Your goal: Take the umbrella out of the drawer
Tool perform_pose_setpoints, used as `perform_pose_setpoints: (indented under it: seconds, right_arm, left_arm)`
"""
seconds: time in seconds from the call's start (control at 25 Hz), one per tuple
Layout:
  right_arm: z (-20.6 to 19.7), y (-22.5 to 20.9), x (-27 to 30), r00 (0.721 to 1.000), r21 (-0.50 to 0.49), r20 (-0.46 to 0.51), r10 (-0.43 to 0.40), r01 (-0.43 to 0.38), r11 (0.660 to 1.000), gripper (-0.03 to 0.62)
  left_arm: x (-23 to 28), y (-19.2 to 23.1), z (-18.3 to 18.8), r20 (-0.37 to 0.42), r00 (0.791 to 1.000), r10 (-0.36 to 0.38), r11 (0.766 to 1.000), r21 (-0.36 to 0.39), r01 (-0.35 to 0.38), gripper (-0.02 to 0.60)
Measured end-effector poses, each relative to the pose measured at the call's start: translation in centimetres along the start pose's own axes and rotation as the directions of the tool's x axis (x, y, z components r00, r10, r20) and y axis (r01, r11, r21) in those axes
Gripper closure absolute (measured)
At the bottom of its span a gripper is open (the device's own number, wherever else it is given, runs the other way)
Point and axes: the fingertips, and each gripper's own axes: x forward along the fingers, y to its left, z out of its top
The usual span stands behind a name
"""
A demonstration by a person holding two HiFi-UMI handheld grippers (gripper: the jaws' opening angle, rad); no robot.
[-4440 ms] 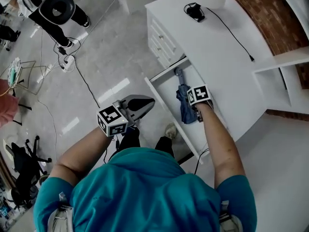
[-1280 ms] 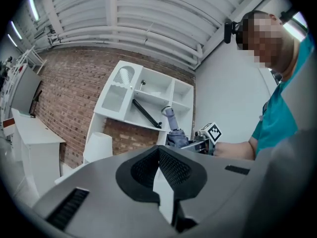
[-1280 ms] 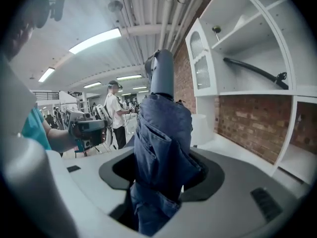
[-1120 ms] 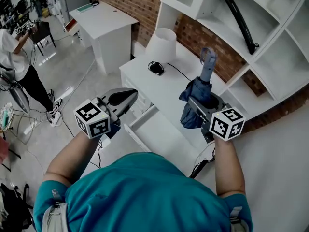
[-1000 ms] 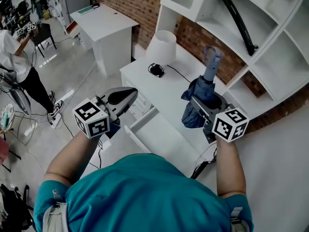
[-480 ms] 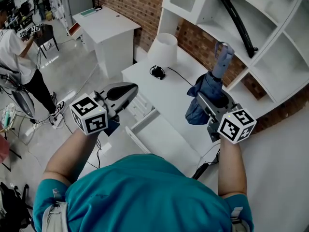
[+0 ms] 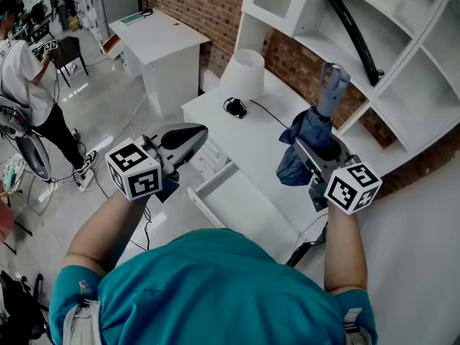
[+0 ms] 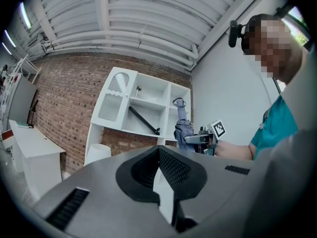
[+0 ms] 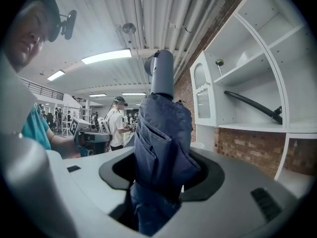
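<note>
A folded dark blue umbrella [image 7: 302,124] stands upright in the air over the white desk [image 7: 251,139], its grey handle on top. My right gripper [image 7: 310,149] is shut on its fabric bundle, which fills the gap between the jaws in the right gripper view, where the umbrella [image 9: 161,138] sits in that gripper [image 9: 157,180]. The drawer [image 7: 248,203] below is pulled out, and its visible floor is bare. My left gripper [image 7: 201,131] hovers left of the drawer, shut and empty. In the left gripper view the left gripper [image 8: 159,182] points toward the umbrella [image 8: 182,130].
A white lampshade [image 7: 241,70] and a small black device with a cable [image 7: 231,106] sit on the desk's far side. A white shelf unit [image 7: 402,63] holding a long black rod [image 7: 352,27] rises behind the umbrella. A second white desk [image 7: 154,38] and a person [image 7: 25,70] are at the left.
Earlier the umbrella lay in the open drawer with my right gripper on it; it now stands upright above the desk. In the last second it drifted slightly up and right. The left gripper stayed put.
</note>
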Motion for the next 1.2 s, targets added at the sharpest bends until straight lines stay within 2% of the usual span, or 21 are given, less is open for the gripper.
perform_pose_setpoints:
  seconds: [0.44,0.76,1.2]
  right_arm:
    - [0.09,0.34,-0.17,1.0,-0.005,0.003,-0.003,0.003,1.0,0.338]
    - [-0.2,0.43,0.05,1.0,-0.003,0.002,-0.001,0.001,1.0,0.338]
    - [-0.24,0.63,0.0,1.0,-0.024,-0.008,-0.001,0.001,1.0,0.337]
  left_arm:
    - [-0.21,-0.3,-0.01,-0.004,1.0,-0.006,1.0,0.02,0.007,0.568]
    - [-0.27,-0.25,-0.06,0.006,1.0,-0.018,0.999,-0.028,0.018,0.568]
    - [-0.19,-0.56,-0.04,0.007,1.0,-0.023,1.0,-0.021,0.023,0.568]
